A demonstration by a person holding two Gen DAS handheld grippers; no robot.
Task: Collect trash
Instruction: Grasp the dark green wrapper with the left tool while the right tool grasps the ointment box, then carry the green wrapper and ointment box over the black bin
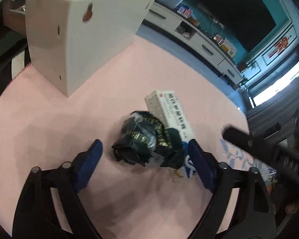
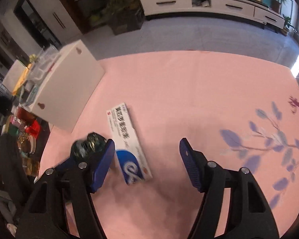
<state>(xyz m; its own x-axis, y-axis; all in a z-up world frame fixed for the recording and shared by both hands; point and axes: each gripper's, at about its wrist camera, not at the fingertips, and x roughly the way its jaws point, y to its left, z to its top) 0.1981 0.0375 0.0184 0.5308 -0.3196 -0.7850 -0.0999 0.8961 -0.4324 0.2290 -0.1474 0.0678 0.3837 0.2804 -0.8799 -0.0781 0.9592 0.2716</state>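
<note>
The crumpled dark wrapper [image 2: 89, 145] is blurred and half-hidden behind a blue finger [image 2: 102, 165].

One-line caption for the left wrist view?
Open left hand-held gripper straddles crumpled dark plastic wrapper beside white cardboard medicine box on pink cloth.

Left gripper [image 1: 145, 149] pitched steeply down, blue pads [image 1: 199, 163] apart — jaws wide, nothing pressed between the pads. Right gripper [image 2: 147, 149] also pitched down, pads [image 2: 103, 163] spread, not clamped on anything. The right gripper's black body shows at the right edge of the left wrist view — both close together.
</note>
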